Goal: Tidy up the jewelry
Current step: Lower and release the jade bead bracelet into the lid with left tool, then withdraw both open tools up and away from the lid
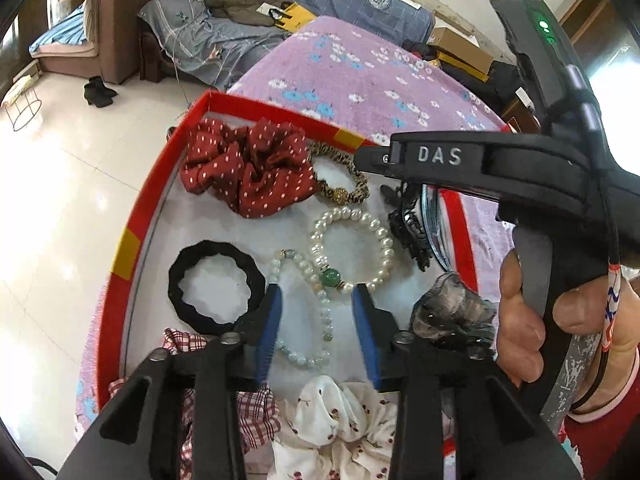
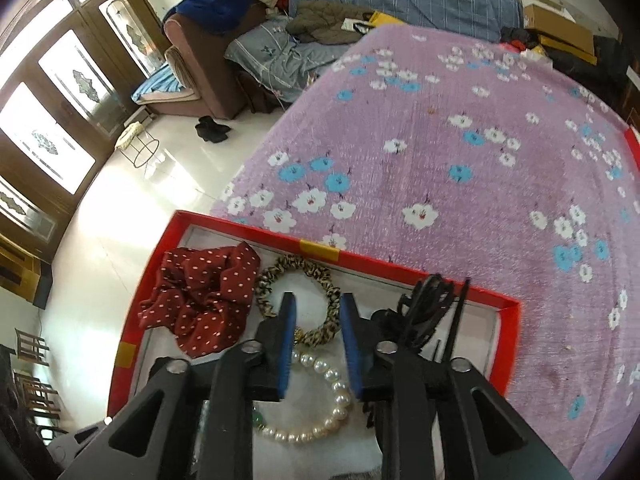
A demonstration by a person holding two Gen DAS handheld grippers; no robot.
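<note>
A red-rimmed tray holds the jewelry: a red dotted scrunchie, a leopard hair tie, a pearl bracelet with a green bead, a pale jade bead bracelet, a black hair band, a black claw clip, a grey scrunchie. My left gripper is open above the jade bracelet. My right gripper is open and empty over the leopard hair tie, with the pearl bracelet just below it and the tray's far rim beyond. In the left wrist view its finger reaches over the tray.
The tray lies on a purple flowered blanket near its left edge, above a white tiled floor. A plaid scrunchie and a white cherry-print scrunchie lie at the tray's near end. A sofa with bedding stands behind.
</note>
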